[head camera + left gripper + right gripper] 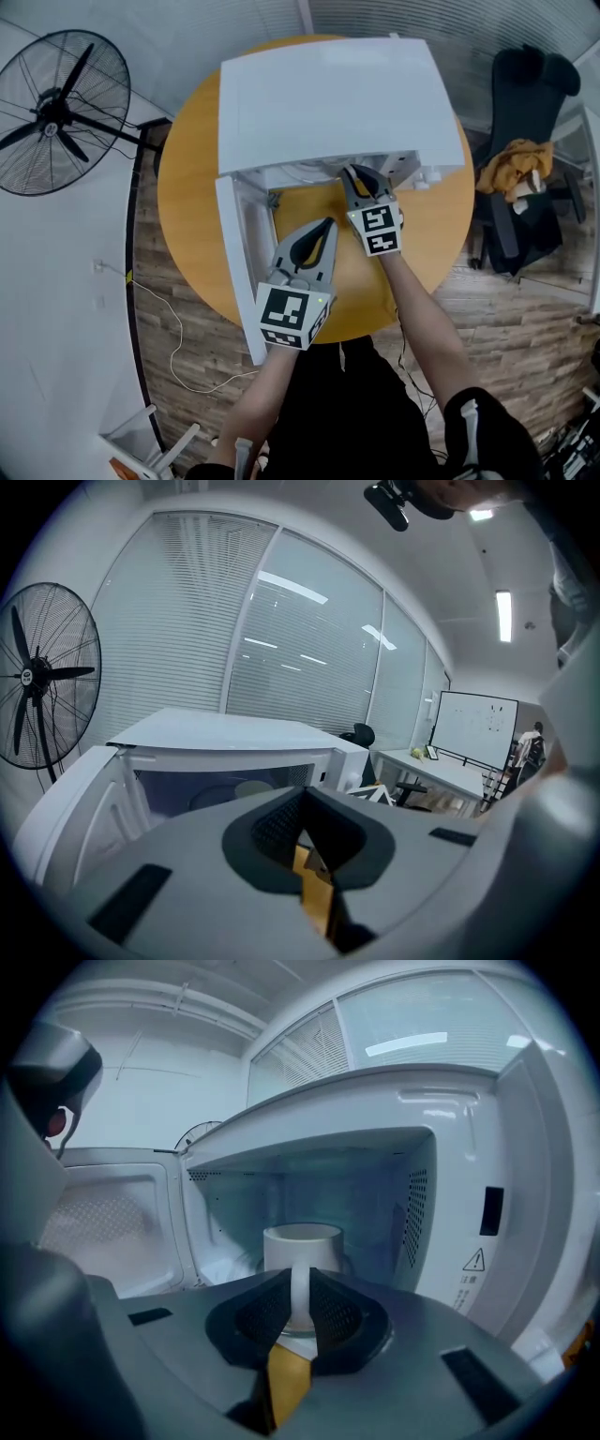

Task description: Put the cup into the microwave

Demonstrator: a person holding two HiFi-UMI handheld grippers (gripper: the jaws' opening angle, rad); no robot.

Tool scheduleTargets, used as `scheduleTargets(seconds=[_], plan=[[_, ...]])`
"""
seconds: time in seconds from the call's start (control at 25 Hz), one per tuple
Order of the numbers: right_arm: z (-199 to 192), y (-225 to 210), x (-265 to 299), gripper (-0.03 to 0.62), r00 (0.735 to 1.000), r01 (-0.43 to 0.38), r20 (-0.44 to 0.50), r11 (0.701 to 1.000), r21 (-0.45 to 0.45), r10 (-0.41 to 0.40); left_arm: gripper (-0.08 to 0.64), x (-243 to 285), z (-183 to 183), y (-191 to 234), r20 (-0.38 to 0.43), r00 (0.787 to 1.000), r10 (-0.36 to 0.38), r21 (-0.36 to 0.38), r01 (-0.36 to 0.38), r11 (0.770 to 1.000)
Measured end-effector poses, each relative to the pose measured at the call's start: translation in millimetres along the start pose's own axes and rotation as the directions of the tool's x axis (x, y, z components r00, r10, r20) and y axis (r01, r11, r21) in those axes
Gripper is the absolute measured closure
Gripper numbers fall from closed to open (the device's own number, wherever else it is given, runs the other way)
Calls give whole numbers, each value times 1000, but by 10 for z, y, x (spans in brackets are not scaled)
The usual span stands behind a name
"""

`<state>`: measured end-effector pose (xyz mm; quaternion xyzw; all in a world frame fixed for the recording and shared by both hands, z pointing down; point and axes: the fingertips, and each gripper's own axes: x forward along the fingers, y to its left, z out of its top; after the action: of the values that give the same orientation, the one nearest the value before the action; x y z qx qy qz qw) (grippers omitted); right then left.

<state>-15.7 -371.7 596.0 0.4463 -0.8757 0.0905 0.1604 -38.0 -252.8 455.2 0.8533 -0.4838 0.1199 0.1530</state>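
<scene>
The white microwave (328,94) stands on the round yellow table (187,206) with its door (239,272) swung open to the left. A white cup (302,1241) shows in the right gripper view, in front of the lit cavity (375,1204). My right gripper (300,1293) is shut on the cup's handle, which runs upright between the pads. In the head view my right gripper (361,178) reaches the oven's mouth, and the oven's top hides the cup. My left gripper (326,225) hovers over the table in front of the opening, its jaws (305,841) together and empty.
A standing fan (56,112) is at the far left on the floor. A black office chair (525,159) with a yellow cloth stands to the right of the table. A white cable (178,347) lies on the wooden floor.
</scene>
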Motion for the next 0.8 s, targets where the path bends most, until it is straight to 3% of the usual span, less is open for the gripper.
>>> scheduleTargets(seconds=[0.8], plan=[[94,-36,499,526,998,48,-29,994,-100,-51,563,-41,-17,73,-9,1000,-26,-7,26,1000]])
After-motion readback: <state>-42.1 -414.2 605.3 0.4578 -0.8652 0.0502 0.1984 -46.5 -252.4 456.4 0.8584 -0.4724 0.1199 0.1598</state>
